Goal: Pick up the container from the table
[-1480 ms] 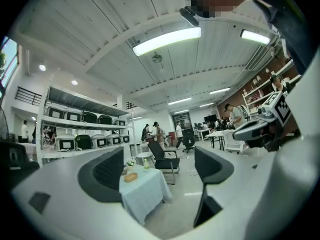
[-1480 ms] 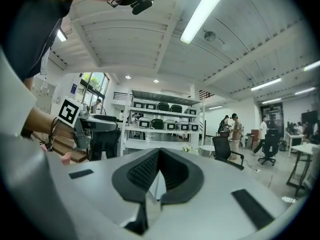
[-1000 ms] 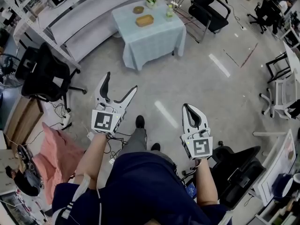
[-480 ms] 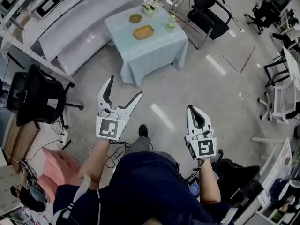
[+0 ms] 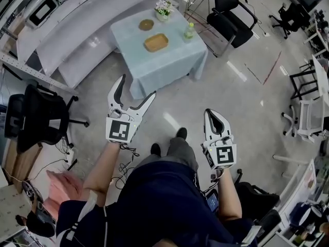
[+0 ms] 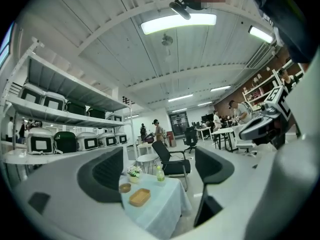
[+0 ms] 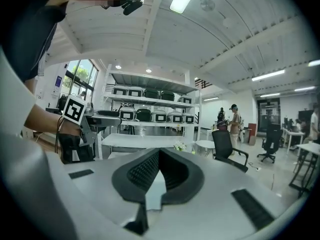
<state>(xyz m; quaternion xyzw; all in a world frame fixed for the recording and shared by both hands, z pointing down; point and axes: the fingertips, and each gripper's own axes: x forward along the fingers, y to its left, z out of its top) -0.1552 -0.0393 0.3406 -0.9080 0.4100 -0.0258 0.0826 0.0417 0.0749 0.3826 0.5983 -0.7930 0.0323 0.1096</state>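
Two white plastic claws hang nearest: the left gripper spread wide and empty, the right gripper pressed together. Farther off, one shallow oblong wooden container lies on the blue-clothed table, near one round dish and one bottle.

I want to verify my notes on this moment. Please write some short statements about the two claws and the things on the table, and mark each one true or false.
1. The left claw is open and empty. True.
2. The right claw is wide open. False: its jaws are together, with nothing held.
3. The wooden tray lies on the table with the light blue cloth. True.
4. The left claw touches the wooden tray. False: it is in the air above the floor, short of the table.
5. The green bottle lies on its side. False: it stands upright.
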